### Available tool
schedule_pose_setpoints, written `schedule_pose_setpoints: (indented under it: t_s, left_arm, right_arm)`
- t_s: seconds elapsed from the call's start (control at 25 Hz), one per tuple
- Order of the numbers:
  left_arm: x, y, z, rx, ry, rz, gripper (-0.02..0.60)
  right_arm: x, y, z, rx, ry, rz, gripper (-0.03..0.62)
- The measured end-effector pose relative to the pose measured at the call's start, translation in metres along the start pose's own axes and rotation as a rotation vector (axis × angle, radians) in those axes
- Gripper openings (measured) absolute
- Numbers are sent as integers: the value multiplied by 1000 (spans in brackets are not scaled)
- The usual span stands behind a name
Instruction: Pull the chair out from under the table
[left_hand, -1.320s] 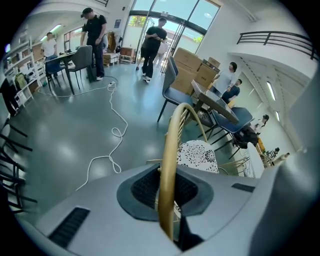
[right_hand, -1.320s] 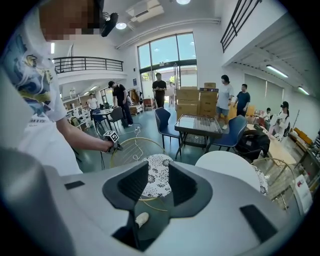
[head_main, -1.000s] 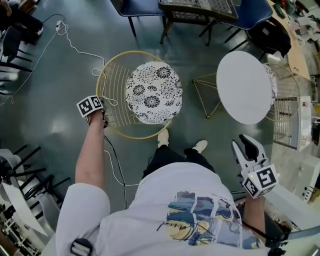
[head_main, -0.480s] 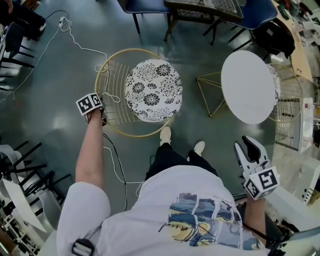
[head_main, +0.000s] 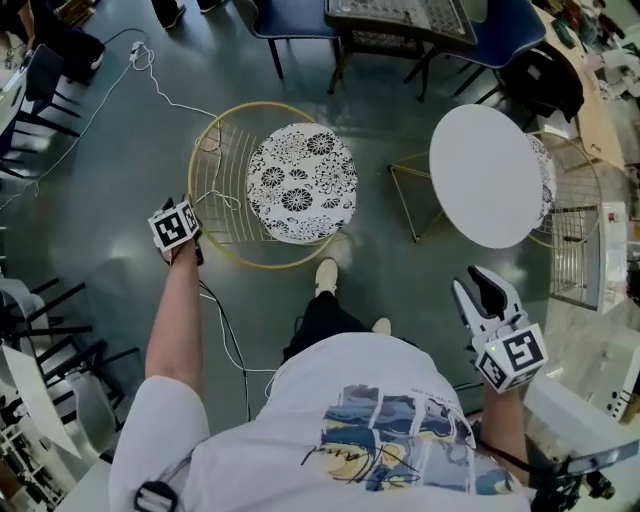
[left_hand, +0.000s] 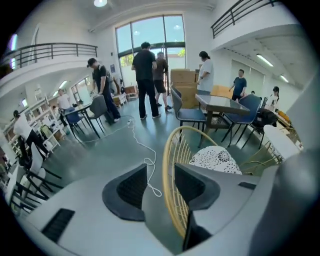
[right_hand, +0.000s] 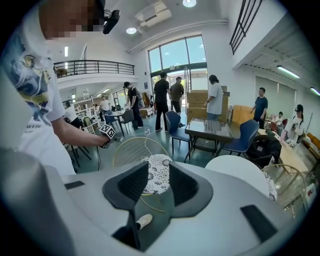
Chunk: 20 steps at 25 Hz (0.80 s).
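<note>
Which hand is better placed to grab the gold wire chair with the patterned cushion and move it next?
Left, probably. The left gripper is at the gold wire chair: its rim runs between jaws that have just been opening. The right gripper hangs open and empty by the round white table.

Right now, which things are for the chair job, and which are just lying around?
For the job: wire chair; round white table; left gripper, fingers just opening with the chair's rim between them.
Just lying about: white cable; blue chair; black bag.
</note>
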<state>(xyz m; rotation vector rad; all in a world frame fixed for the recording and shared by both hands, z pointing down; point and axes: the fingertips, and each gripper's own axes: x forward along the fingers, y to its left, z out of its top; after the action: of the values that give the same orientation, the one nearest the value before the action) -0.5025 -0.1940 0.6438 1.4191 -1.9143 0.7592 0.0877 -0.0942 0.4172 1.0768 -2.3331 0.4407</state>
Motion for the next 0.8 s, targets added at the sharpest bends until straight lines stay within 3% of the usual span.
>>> schedule_pose_setpoints:
  t_s: [0.2, 0.4, 0.44, 0.56, 0.8]
  left_arm:
    - [-100, -58, 5, -4, -183, -78, 160]
    - [-217, -171, -21, 40, -290, -290, 151]
    - [-242, -195, -29, 55, -305, -332, 117]
    - [-318, -261, -63, 87, -329, -440, 11]
    - [-430, -371, -142, 151, -284, -654, 9]
  right_arm:
    - [-33, -10, -20, -20, -68, 50, 124]
    - [-83, -12, -44, -52, -109, 153, 124]
    - [-93, -13, -50, -62, -117, 176, 123]
    - [-121, -15, -72, -88, -133, 236, 66]
    - [-159, -9, -107, -114, -128, 345, 25]
